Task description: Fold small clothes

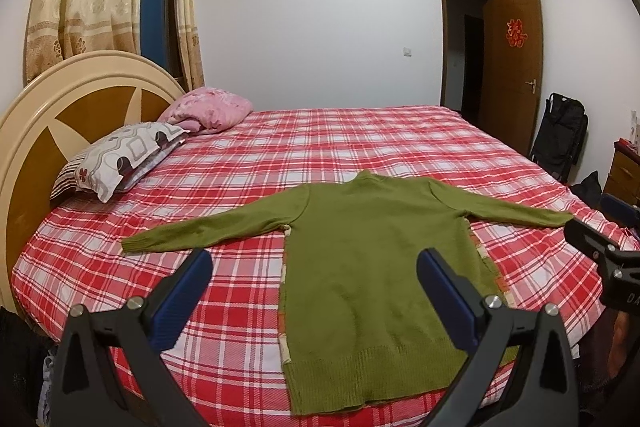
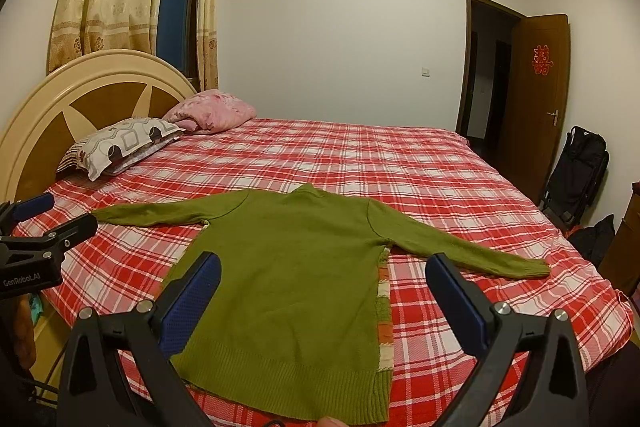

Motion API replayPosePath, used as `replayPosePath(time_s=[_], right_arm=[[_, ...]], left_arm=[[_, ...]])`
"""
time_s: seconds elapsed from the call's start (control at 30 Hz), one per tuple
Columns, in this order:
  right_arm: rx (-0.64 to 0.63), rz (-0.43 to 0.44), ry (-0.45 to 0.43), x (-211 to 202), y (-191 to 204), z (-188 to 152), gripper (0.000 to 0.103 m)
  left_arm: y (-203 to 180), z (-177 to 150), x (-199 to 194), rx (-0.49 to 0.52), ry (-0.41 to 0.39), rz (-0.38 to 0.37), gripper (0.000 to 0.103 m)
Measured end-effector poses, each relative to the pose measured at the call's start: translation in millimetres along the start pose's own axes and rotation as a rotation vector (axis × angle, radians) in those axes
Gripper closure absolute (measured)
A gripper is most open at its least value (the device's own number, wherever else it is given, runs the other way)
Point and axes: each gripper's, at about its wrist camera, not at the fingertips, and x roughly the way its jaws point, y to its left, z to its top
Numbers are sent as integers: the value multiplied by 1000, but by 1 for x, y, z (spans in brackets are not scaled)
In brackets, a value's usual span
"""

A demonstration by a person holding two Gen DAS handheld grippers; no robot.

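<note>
Two grippers hover wide open, holding nothing — left gripper point(image 1: 316, 283), right gripper point(image 2: 324, 287). Green sweater point(image 1: 376, 259) lies flat on the plaid bed point(image 1: 248, 155), sleeves spread toward 9 and 3 o'clock. Soft knit, light, likely droopy — best pinched at cuffs or hem corners. Pillows point(image 1: 132, 155) sit at 10 o'clock, well apart; nothing blocks.

Plaid-sheeted bed point(image 1: 360, 147) bearing green sweater point(image 1: 372, 267), patterned pillow point(image 1: 124, 155), pink bundle point(image 1: 212, 109).
</note>
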Motion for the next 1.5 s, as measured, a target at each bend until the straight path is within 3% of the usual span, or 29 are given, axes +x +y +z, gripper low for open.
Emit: replayPosePath(time_s=[1.5], right_arm=[[1, 16, 47, 20, 0, -11, 1]], left_arm=[[9, -9, 21, -13, 58, 7, 0]])
